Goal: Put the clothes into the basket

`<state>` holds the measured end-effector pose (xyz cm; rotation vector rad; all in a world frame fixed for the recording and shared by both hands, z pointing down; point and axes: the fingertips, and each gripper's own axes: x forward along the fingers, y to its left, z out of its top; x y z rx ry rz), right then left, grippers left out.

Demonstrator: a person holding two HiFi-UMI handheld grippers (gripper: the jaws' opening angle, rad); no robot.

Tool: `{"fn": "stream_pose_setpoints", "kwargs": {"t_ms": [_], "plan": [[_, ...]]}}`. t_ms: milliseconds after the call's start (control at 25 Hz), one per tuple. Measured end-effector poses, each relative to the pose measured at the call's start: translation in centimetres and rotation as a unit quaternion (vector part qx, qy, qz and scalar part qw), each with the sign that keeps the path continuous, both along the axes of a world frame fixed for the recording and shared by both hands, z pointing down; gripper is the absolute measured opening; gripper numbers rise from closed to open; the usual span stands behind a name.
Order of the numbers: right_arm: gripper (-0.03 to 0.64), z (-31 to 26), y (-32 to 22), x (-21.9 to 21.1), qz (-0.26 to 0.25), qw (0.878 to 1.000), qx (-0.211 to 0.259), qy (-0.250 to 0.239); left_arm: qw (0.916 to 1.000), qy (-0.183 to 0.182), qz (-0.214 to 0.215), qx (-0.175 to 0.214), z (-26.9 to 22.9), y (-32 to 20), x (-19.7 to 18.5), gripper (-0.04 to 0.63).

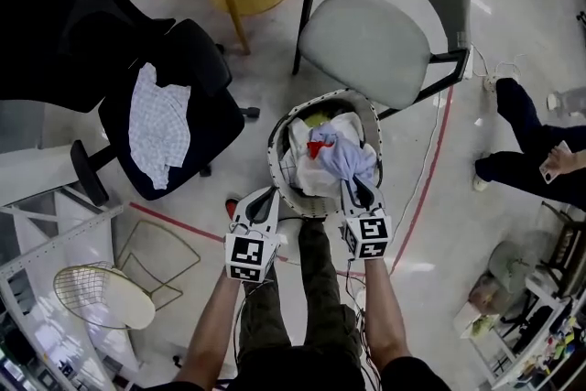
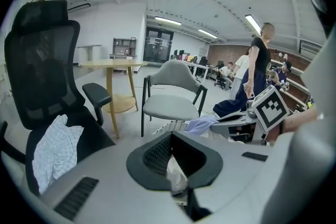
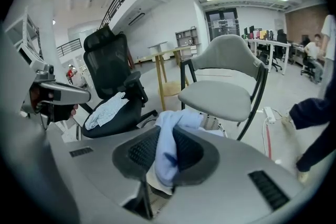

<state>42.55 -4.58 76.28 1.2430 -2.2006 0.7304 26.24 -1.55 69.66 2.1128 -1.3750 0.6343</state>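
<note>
**Both claws clamped on clothes at the basket's near rim**

The left claw (image 1: 271,195) is closed on a white cloth (image 2: 176,176). The right claw (image 1: 353,189) is closed on a light blue garment (image 3: 165,157) that drapes ahead of it over the heap in the white woven basket (image 1: 273,146). The basket stands on the floor directly ahead of both claws, and whether the tips touch its rim cannot be told. Beyond its far rim, close by, is a grey chair (image 1: 366,37). Left of the left claw, a black office chair (image 1: 206,69) carries a checked cloth (image 1: 157,125), with bare floor between that chair and the basket. Right of the right claw the floor is open past a red floor line (image 1: 430,162).
</note>
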Motion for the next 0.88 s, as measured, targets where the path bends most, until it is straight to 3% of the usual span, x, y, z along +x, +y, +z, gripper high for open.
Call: {"fn": "stream_pose_setpoints", "kwargs": {"t_ms": [160,240,360,880], "plan": [[0.104,0.3,-0.3,0.3,0.019,1.000,-0.007,-0.002,1.0000,0.000,0.003,-0.001,-0.1,0.2,0.3,0.007],[0.202,0.1,-0.5,0.2,0.025,1.000,-0.013,-0.011,1.0000,0.000,0.005,-0.001,-0.5,0.2,0.3,0.006],[0.267,-0.7,-1.0,0.0,0.018,1.000,-0.009,-0.014,1.0000,0.002,0.005,0.002,-1.4,-0.1,0.2,0.006],[0.267,-7.9,-3.7,-0.9,-0.006,0.998,0.056,0.004,0.9988,-0.002,0.008,0.049,-7.6,-3.4,0.0,0.006]]}}
